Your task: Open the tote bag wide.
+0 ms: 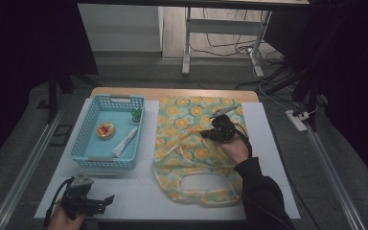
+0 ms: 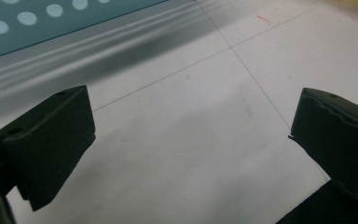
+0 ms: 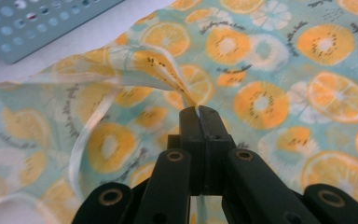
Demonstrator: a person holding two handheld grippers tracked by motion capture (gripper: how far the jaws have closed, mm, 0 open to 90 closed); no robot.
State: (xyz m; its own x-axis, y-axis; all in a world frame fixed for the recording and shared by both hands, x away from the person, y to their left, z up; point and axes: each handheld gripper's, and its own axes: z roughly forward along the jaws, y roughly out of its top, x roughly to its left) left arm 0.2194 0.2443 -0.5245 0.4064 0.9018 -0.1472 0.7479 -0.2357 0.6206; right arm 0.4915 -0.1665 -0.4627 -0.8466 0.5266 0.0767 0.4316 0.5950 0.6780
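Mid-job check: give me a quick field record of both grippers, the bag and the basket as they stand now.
right gripper: shut on a fold of the fruit-print bag, lifting it off the layer below
left gripper: open, nothing between the jaws, over bare white board
bag: lies flat on the board, handles toward the person
blue basket: left of the bag, apart from it
basket contents: white tube, small green bottle, round tin

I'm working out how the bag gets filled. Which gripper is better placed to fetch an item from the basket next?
Left. The left gripper rests open and free just below the blue basket. The right gripper is shut on the fruit-print bag, lifting a fold, so it probably should keep holding.
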